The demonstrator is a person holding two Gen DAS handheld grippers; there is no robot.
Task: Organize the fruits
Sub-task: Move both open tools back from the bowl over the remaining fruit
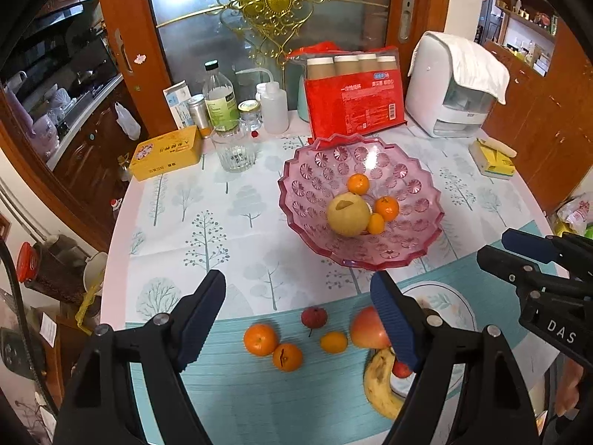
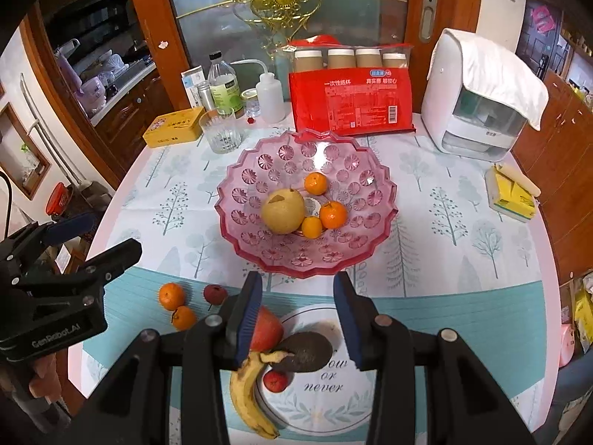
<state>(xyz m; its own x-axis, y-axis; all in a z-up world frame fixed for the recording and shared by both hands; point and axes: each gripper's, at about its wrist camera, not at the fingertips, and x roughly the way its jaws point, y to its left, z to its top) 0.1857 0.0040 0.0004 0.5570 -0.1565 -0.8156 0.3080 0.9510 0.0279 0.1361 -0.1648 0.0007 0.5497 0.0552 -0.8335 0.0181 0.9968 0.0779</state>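
Observation:
A pink glass fruit bowl [image 1: 315,181] [image 2: 259,170] stands mid-table and holds a yellow pear [image 1: 348,215] [image 2: 283,211] and three small oranges [image 1: 386,207]. Near the front edge lie two oranges [image 1: 260,339] [image 2: 171,295], a small red lychee-like fruit [image 1: 314,316] [image 2: 215,294], a kumquat [image 1: 334,342], a red apple [image 1: 367,328] [image 2: 265,330], a banana [image 1: 381,385] [image 2: 248,396], a dark avocado [image 2: 305,352] and a small red fruit [image 2: 275,380]. My left gripper [image 1: 298,317] is open and empty above the loose oranges. My right gripper [image 2: 298,317] is open and empty above the avocado.
A clear glass [image 1: 235,150], a yellow tin [image 1: 166,154], bottles [image 1: 220,100], a red pack of paper cups [image 1: 354,100] and a white appliance [image 1: 448,89] line the back. A yellow tissue pack [image 2: 511,194] lies at the right edge. A round printed mat [image 2: 318,400] lies under the front fruit.

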